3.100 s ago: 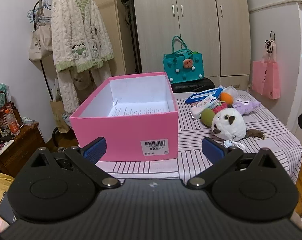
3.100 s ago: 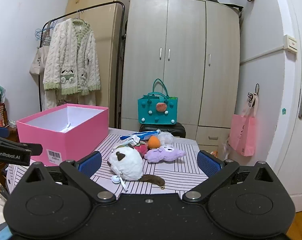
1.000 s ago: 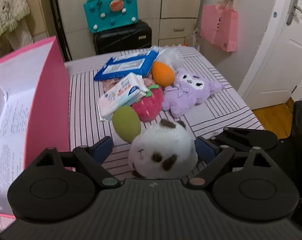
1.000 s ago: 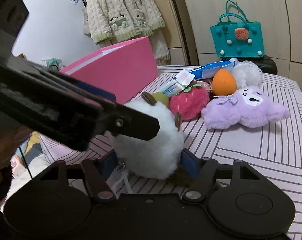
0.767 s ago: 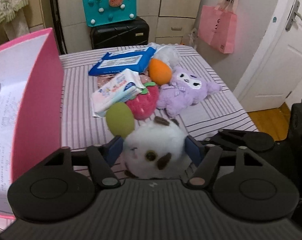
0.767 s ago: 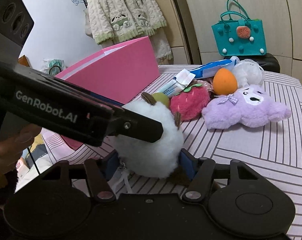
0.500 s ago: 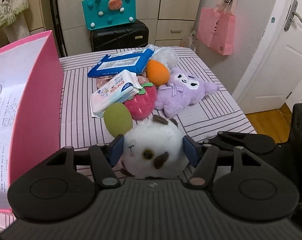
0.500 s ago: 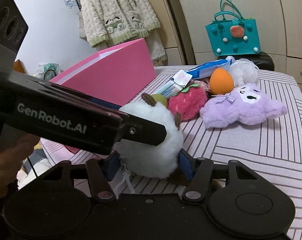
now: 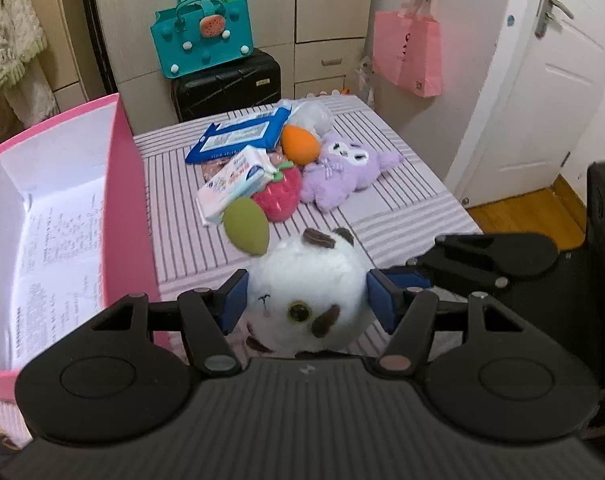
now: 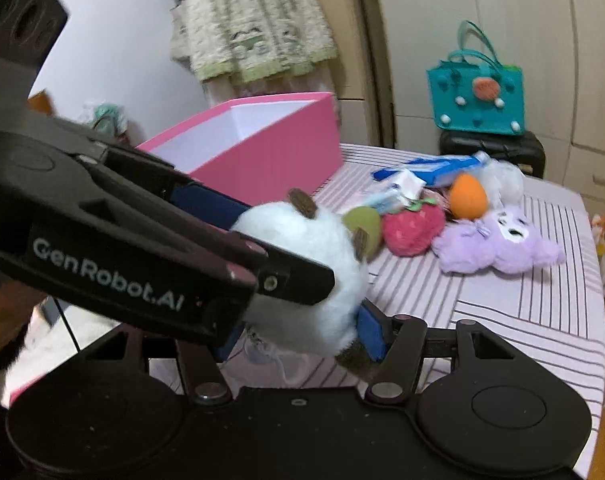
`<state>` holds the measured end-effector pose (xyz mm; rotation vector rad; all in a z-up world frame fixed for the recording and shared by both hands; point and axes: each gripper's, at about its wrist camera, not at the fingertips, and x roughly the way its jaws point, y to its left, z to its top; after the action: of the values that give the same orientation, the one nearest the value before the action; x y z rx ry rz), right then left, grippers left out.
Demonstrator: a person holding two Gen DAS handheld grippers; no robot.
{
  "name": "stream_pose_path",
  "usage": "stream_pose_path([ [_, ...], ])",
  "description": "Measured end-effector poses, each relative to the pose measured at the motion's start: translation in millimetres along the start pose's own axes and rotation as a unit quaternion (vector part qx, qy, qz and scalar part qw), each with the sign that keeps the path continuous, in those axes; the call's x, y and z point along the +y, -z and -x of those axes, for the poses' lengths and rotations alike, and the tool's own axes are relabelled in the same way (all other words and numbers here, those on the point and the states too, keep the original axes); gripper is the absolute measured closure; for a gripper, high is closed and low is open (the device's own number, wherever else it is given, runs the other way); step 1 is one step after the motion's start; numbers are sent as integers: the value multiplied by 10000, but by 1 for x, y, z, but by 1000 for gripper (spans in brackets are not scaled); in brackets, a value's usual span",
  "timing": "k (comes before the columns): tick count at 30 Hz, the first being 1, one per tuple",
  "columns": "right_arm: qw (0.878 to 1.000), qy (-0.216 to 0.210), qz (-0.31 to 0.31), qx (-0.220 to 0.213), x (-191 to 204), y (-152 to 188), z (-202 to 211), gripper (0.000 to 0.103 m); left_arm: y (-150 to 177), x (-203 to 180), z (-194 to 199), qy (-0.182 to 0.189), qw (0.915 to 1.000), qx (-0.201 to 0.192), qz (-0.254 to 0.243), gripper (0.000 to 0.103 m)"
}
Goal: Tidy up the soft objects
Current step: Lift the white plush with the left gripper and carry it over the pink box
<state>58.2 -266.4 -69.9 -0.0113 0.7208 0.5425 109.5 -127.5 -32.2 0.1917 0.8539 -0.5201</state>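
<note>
A round white plush [image 9: 308, 280] with brown ears hangs just above the striped table [image 9: 402, 208], held from two sides. My left gripper [image 9: 307, 296] is shut on it, its blue pads pressing into the fur. My right gripper [image 10: 298, 332] is shut on its lower part; its left pad is hidden behind a left gripper finger [image 10: 286, 272]. The open pink box [image 9: 130, 184] stands to the left, holding only a printed sheet. Behind the plush lie a green egg [image 9: 246, 230], a red strawberry plush [image 9: 278, 196], an orange egg [image 9: 298, 144] and a purple plush [image 9: 350, 168].
A tissue pack [image 9: 238, 176] and a blue wipes pack [image 9: 242, 136] lie among the toys. A teal bag [image 9: 202, 40] sits on a black suitcase [image 9: 226, 84] beyond the table. A pink bag [image 9: 408, 56] hangs by the white door [image 9: 542, 92].
Both grippers were open away from the toys, then came around the white plush and shut on it. In the last half second they lifted it a little off the table.
</note>
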Motion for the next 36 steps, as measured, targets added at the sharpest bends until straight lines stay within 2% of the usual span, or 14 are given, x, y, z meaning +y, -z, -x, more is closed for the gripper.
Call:
stream_pose_path([
  [12, 9978, -284, 552, 226, 51, -12, 27, 39, 25, 11, 59, 61, 10000, 7, 72, 41],
  [19, 9950, -713, 641, 292, 69, -36, 33, 39, 30, 27, 91, 1, 9999, -155, 38, 41],
  [28, 9892, -919, 1135, -78, 91, -86, 14, 39, 12, 70, 116, -420, 9959, -732, 312, 41],
  [36, 9849, -1253, 1137, -371, 85, -138, -31, 39, -5, 129, 110, -658, 9838, -1399, 912, 40],
])
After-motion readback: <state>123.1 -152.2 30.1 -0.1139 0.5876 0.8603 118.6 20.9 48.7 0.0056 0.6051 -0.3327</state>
